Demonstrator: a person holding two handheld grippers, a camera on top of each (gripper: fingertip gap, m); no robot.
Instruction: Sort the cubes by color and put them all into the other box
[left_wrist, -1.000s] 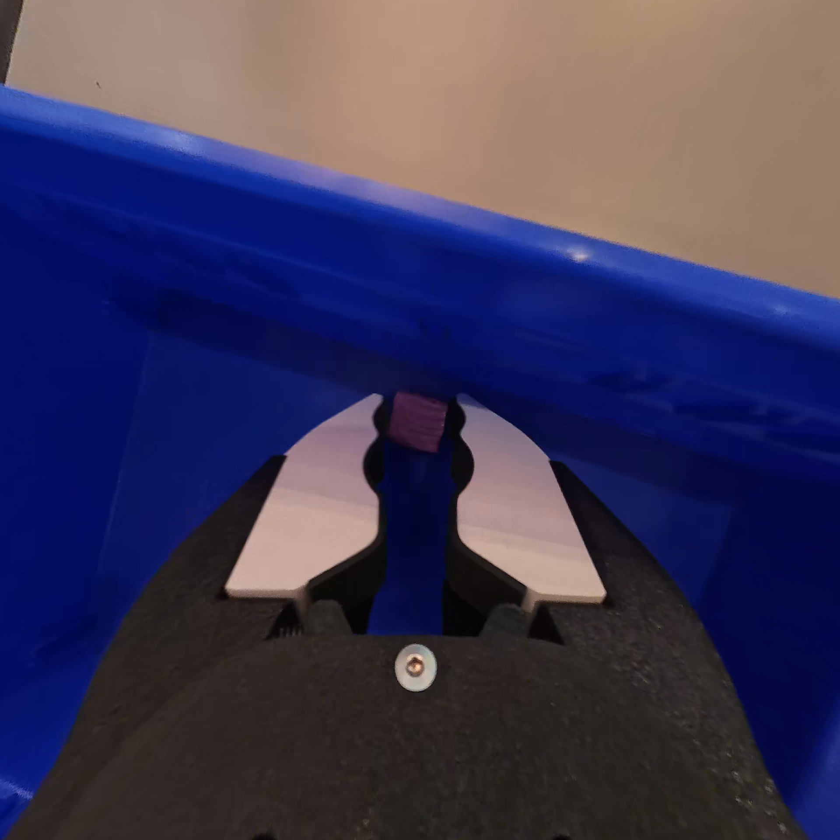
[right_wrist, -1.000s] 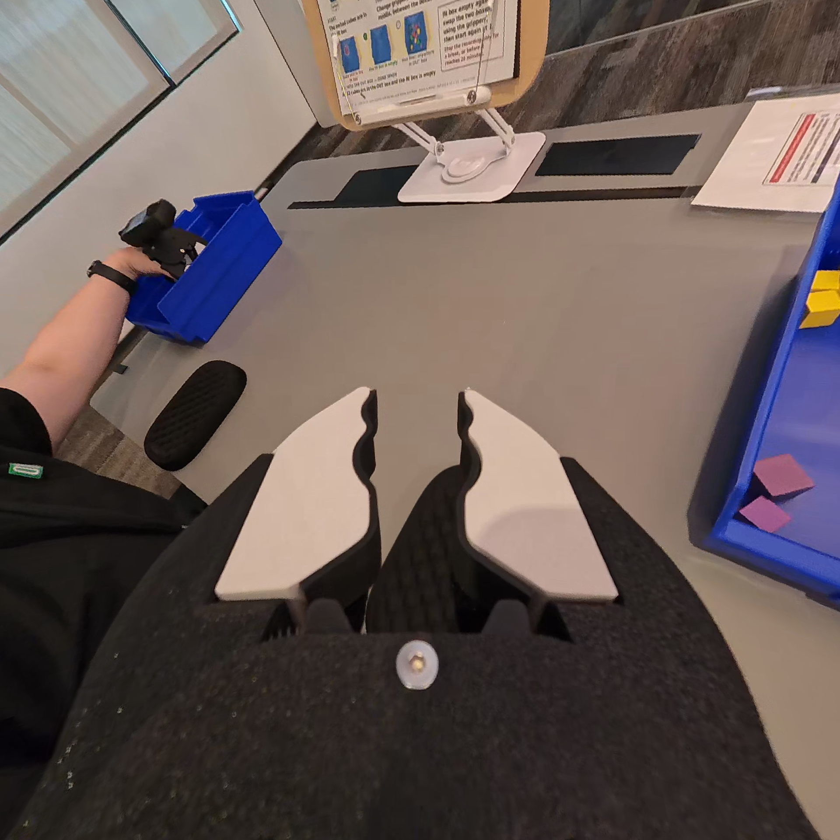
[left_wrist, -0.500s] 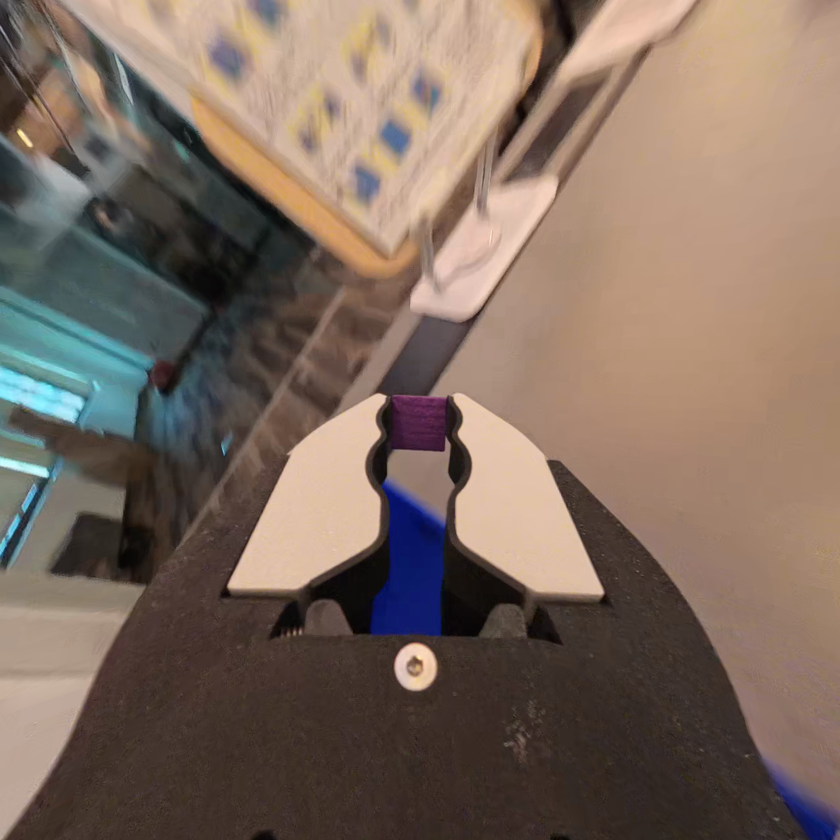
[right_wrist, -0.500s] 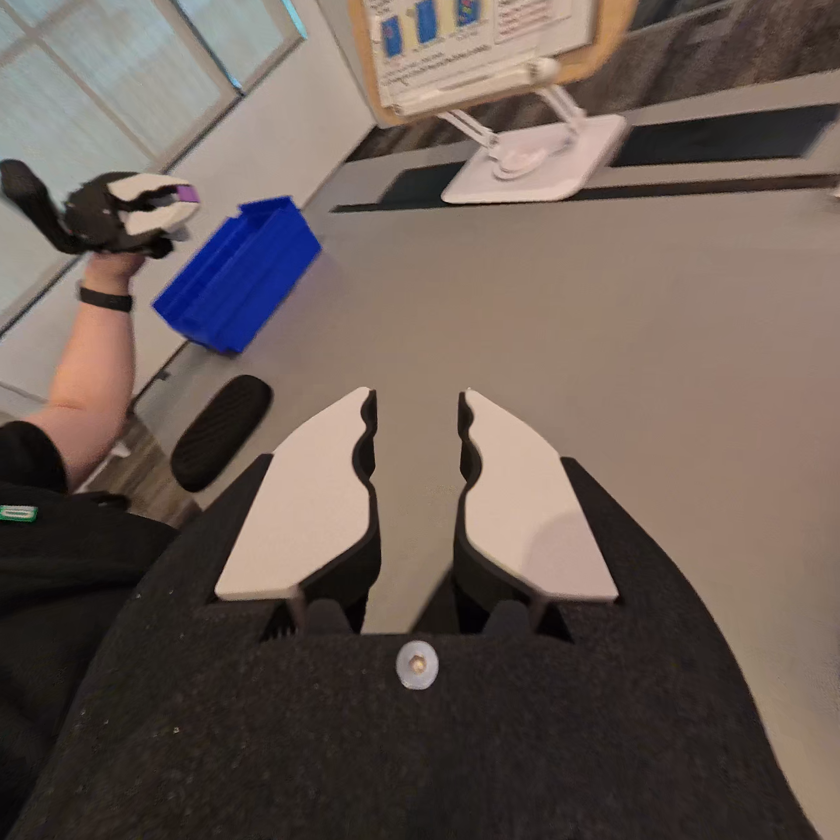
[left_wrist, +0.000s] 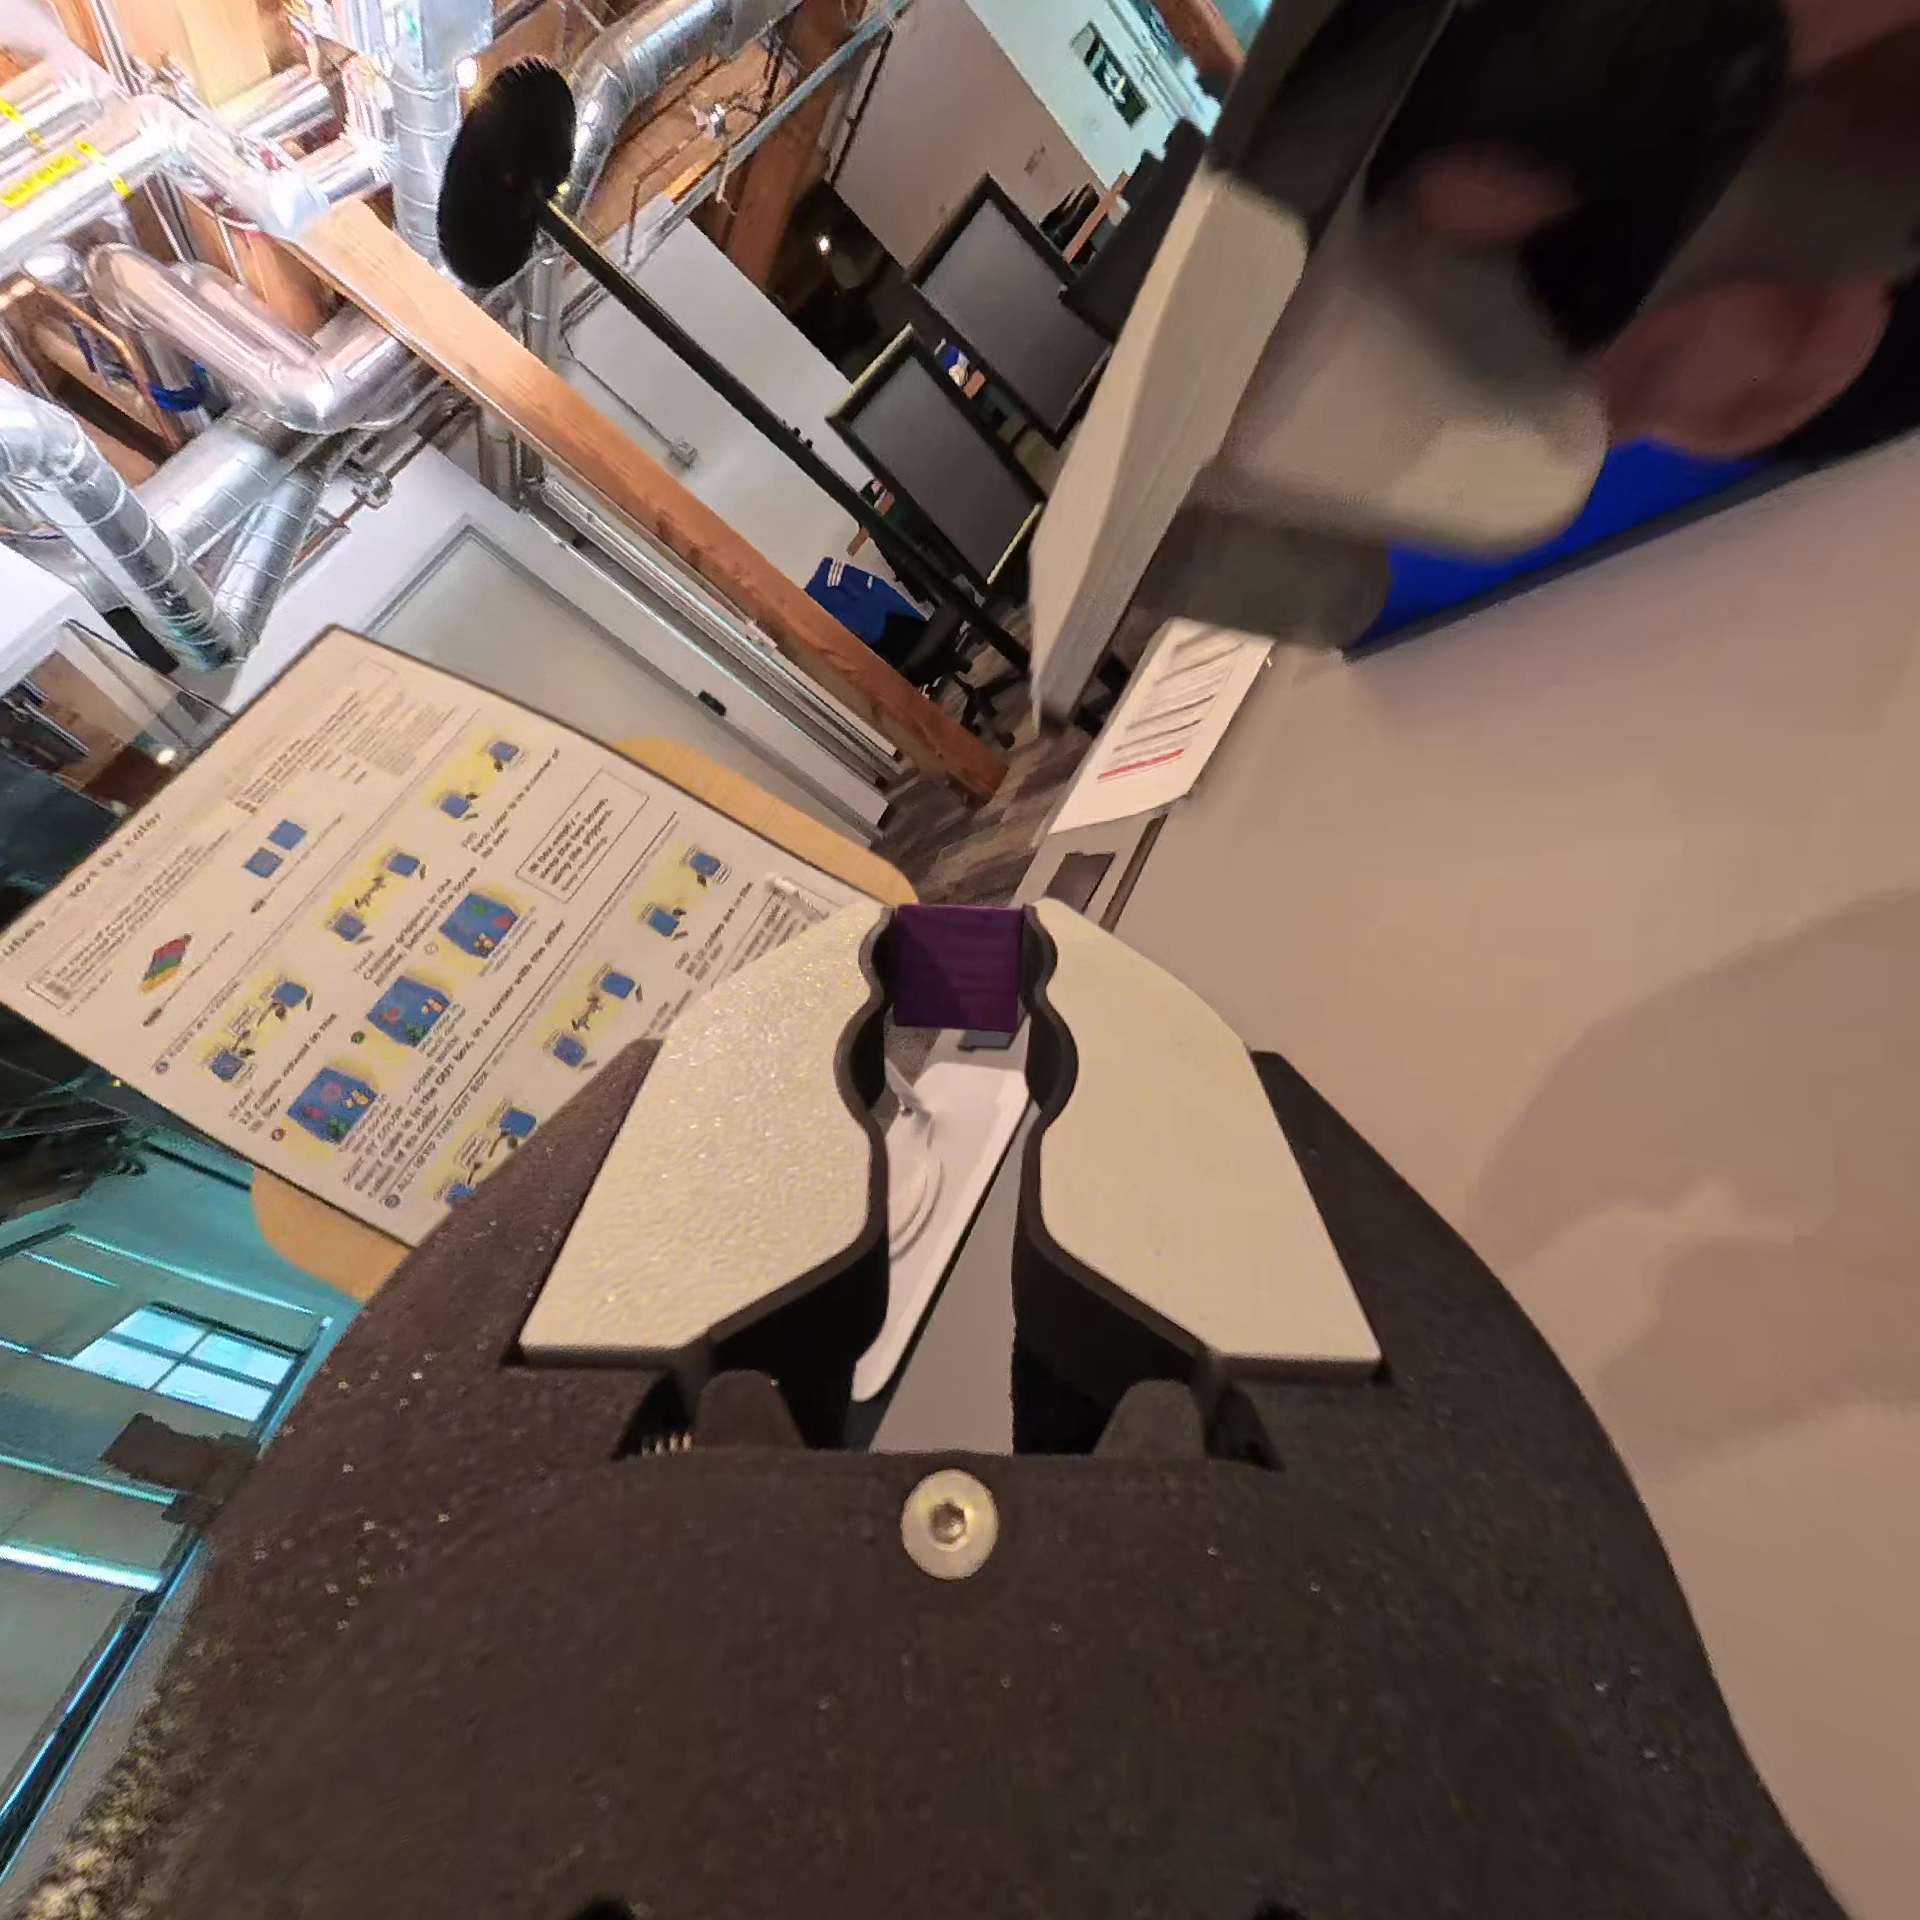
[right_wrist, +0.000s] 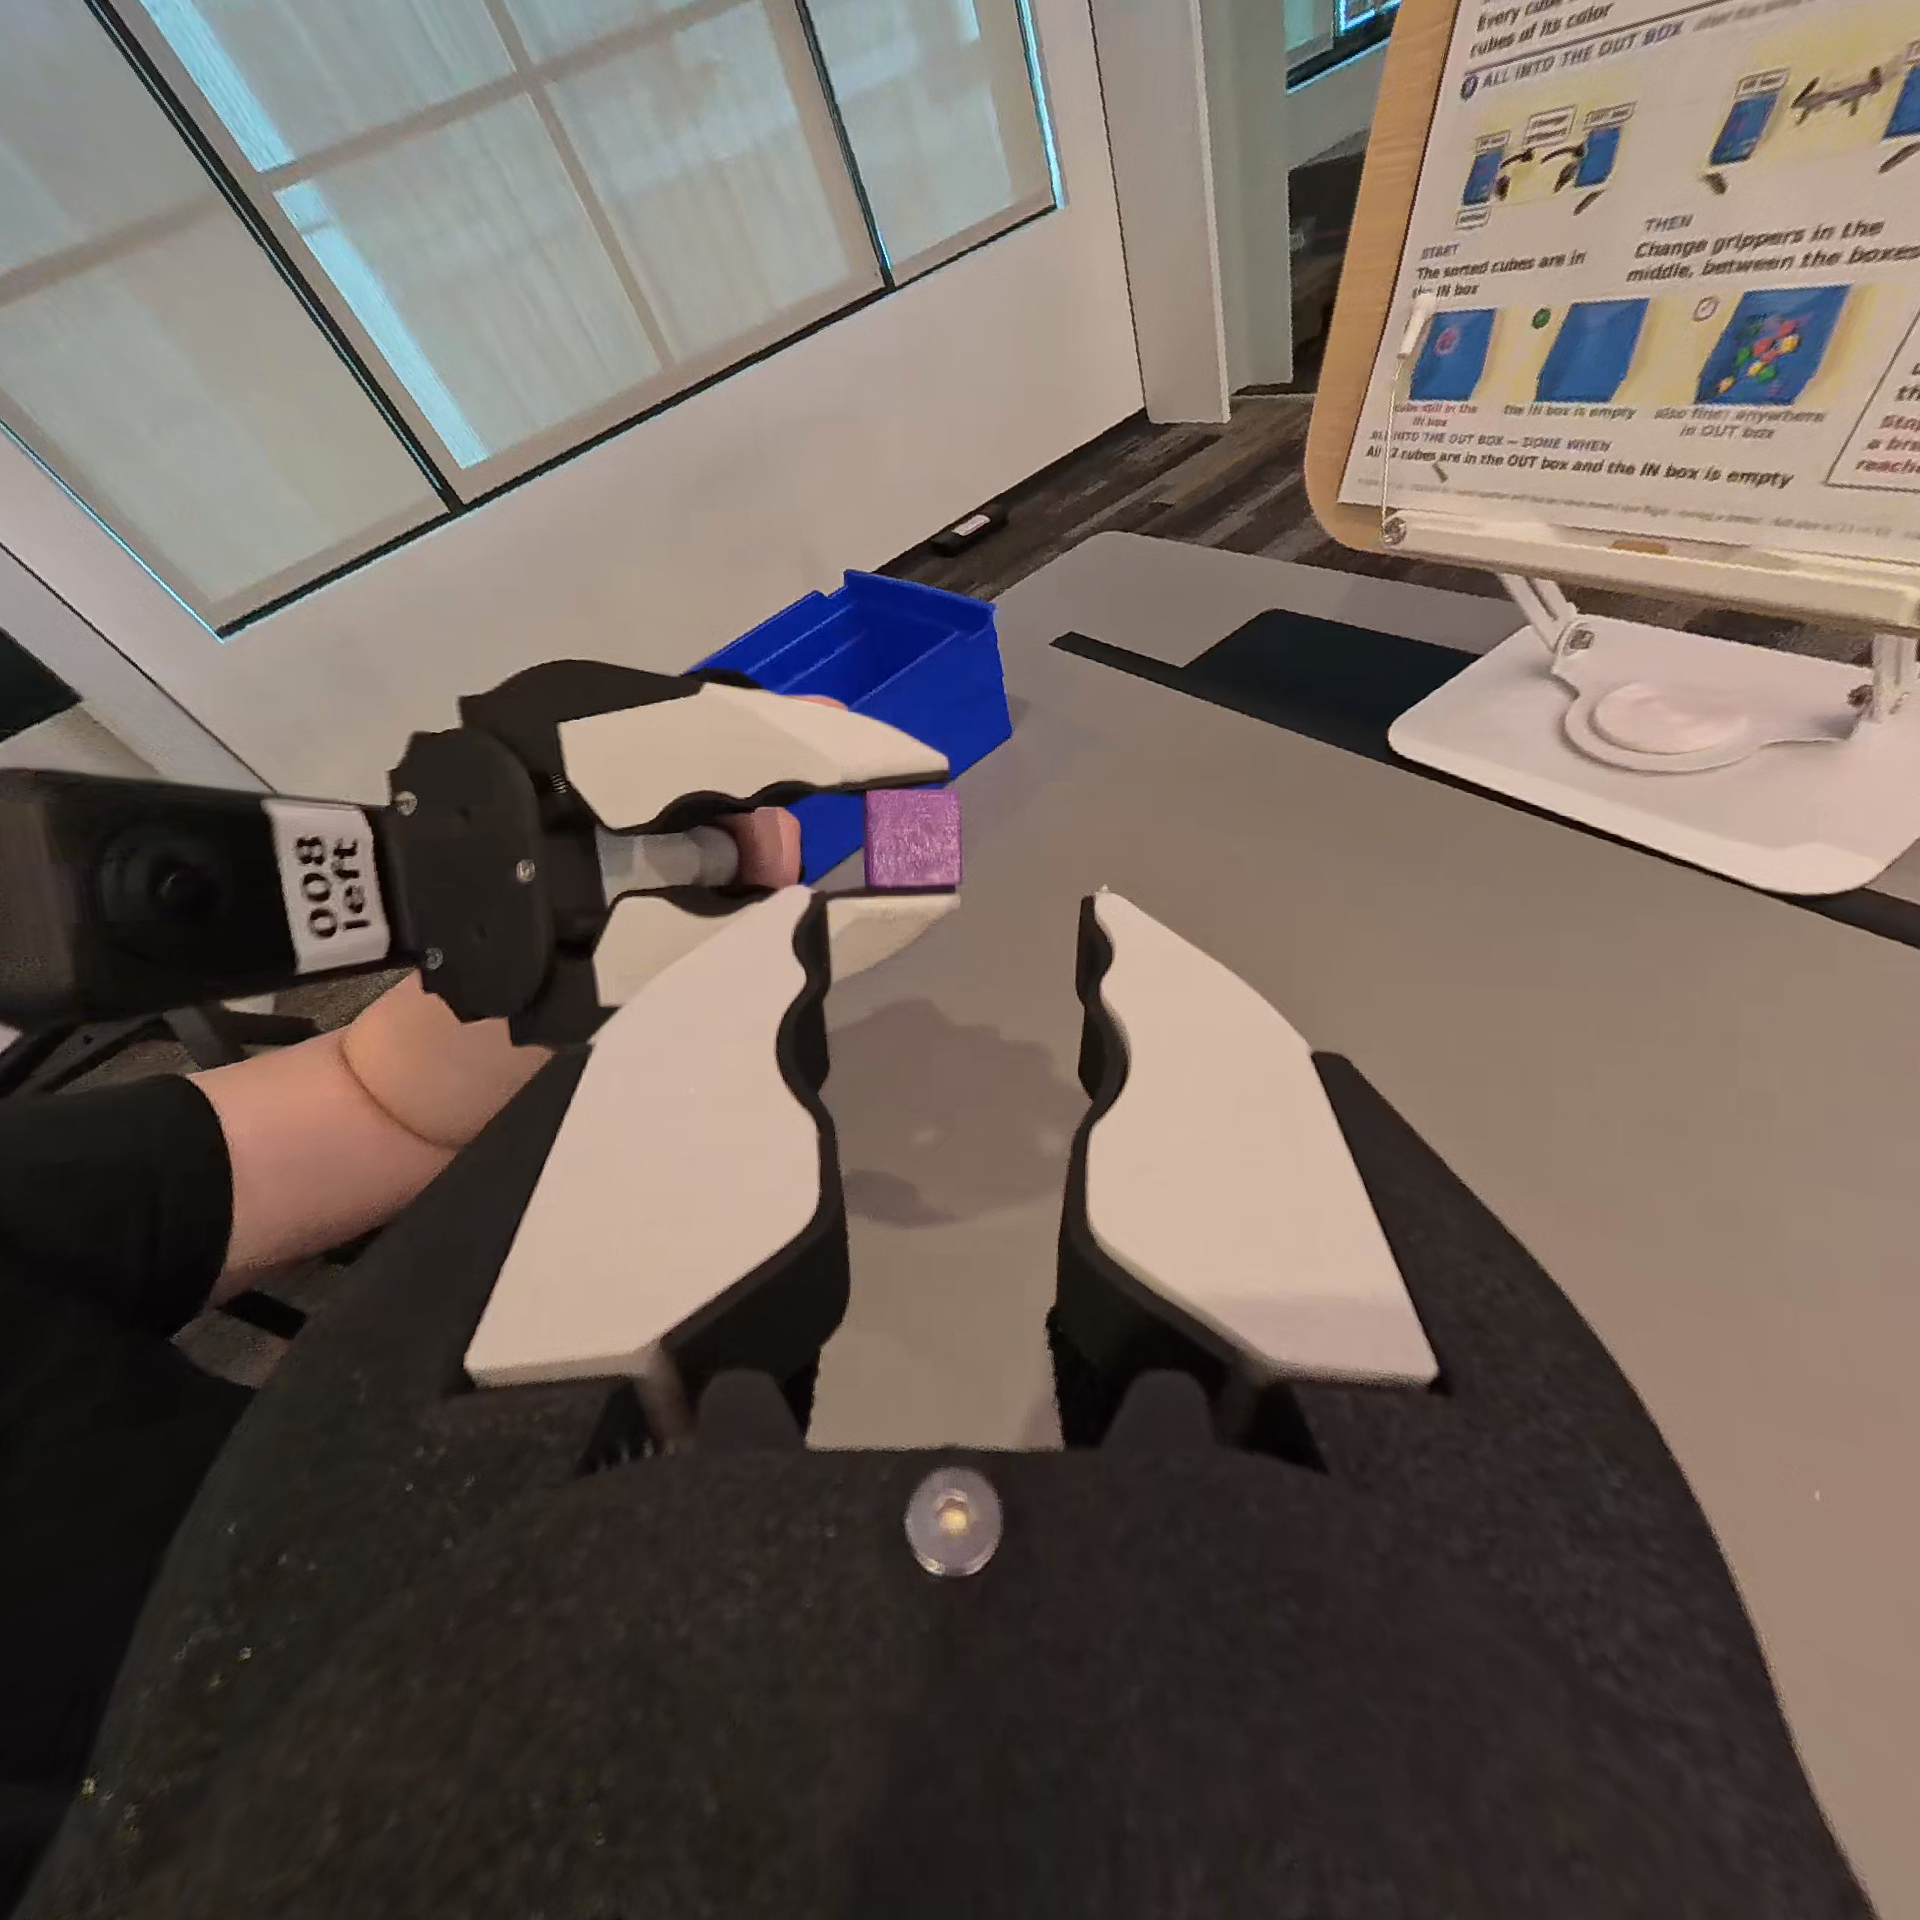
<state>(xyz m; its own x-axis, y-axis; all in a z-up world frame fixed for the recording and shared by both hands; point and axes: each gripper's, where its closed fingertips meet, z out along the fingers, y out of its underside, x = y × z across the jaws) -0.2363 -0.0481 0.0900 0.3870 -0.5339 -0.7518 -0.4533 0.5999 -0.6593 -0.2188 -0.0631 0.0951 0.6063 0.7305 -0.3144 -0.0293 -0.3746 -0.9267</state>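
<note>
Purple cube (left_wrist: 954, 966) pinched in left tongs (left_wrist: 954, 968), lower face hidden; right tongs (right_wrist: 951, 914) spread, blurred in left view.

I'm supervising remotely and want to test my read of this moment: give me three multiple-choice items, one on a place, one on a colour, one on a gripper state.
1. Where is the cube?
A. lying in the blue box
B. between the left gripper's fingertips, in the air over the table
C. lying on the table

2. What colour is that cube?
A. yellow
B. red
C. purple

3. How is the right gripper?
A. open and empty
B. shut on a cube
C. shut on the box rim

Answers:
1 B: the left gripper pinches it in front of the blue box, above the grey table.
2 C: both views show it purple.
3 A: table shows through the wide gap between its fingers.
</note>
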